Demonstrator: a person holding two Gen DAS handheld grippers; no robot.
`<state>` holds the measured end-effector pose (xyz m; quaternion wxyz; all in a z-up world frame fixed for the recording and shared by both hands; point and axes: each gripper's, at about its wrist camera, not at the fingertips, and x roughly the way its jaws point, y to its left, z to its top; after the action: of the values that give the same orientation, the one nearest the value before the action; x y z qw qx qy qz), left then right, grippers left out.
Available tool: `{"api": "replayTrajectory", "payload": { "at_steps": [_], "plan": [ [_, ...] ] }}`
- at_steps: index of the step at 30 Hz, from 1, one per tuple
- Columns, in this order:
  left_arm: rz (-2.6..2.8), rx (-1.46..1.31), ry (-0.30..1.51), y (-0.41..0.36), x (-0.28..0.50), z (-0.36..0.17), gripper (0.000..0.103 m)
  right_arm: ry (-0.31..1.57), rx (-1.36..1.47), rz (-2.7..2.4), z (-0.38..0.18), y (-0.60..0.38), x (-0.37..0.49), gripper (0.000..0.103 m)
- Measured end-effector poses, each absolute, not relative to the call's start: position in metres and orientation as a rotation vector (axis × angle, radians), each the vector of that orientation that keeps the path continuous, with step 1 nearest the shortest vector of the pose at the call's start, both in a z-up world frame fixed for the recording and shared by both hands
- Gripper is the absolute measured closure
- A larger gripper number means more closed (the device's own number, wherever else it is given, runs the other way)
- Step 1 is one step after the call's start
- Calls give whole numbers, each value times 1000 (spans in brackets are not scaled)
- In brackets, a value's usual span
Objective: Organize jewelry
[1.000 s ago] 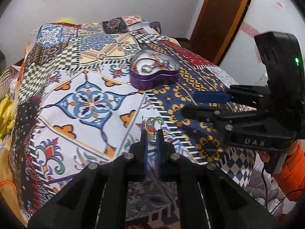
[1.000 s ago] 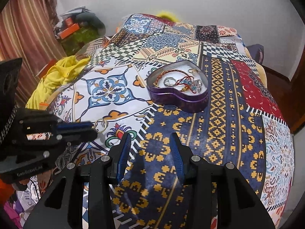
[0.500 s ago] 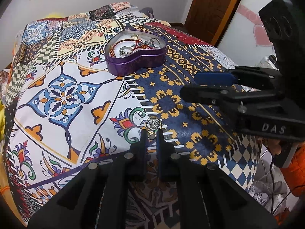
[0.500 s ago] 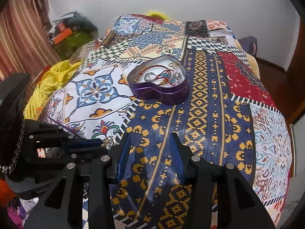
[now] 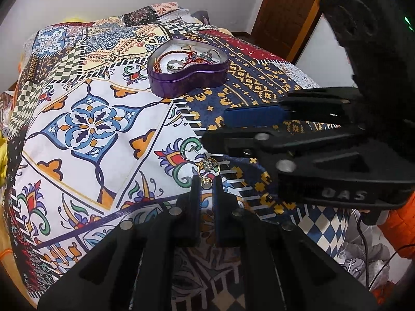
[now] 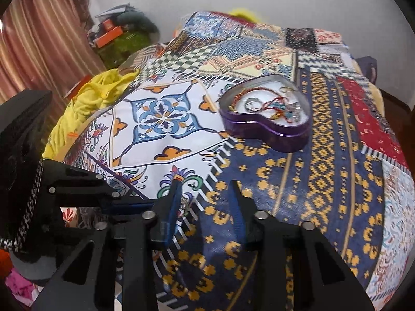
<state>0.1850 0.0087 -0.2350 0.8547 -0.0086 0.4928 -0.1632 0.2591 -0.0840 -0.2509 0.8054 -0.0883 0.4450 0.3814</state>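
A purple heart-shaped tin point(image 5: 188, 76) sits open on the patterned bedspread, holding bracelets and rings; it also shows in the right wrist view point(image 6: 267, 127). My left gripper point(image 5: 206, 181) is shut on a small gold ring earring with a sparkly charm point(image 5: 208, 167), held just above the bedspread in front of the tin. My right gripper point(image 6: 205, 184) is open and empty; its fingers point(image 5: 249, 118) reach in from the right, just beside the earring. In the right wrist view the earring point(image 6: 183, 203) peeks out behind the left finger.
The colourful patchwork bedspread point(image 5: 88, 127) covers the whole bed. A yellow cloth point(image 6: 85, 103) lies at the bed's left edge. Clutter and a striped curtain point(image 6: 39, 51) stand beyond it. A brown door point(image 5: 288, 13) is at the far right.
Both grippers have moved closer together; the right gripper's fingers now reach right up to the earring held by the left. The tin appears nearer in both views.
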Motion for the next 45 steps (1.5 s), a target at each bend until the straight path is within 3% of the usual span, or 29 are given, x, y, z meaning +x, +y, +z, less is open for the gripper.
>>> {"api": "replayTrajectory", "payload": {
  "at_steps": [7, 12, 28, 32, 45],
  "plan": [
    [-356, -48, 1036, 13, 183, -236, 96, 952, -356, 867, -259, -61, 262, 74],
    [-354, -45, 1035, 12, 182, -236, 96, 886, -499, 813, -264, -58, 258, 86],
    [-347, -68, 1036, 16, 186, -233, 96, 875, -457, 681, -257, -105, 257, 86],
    [-325, -54, 1010, 14, 194, -225, 86, 882, -428, 674, -255, -115, 255, 86],
    [-316, -89, 1031, 5, 217, -237, 86, 871, -375, 663, -247, -133, 257, 86]
  ]
}}
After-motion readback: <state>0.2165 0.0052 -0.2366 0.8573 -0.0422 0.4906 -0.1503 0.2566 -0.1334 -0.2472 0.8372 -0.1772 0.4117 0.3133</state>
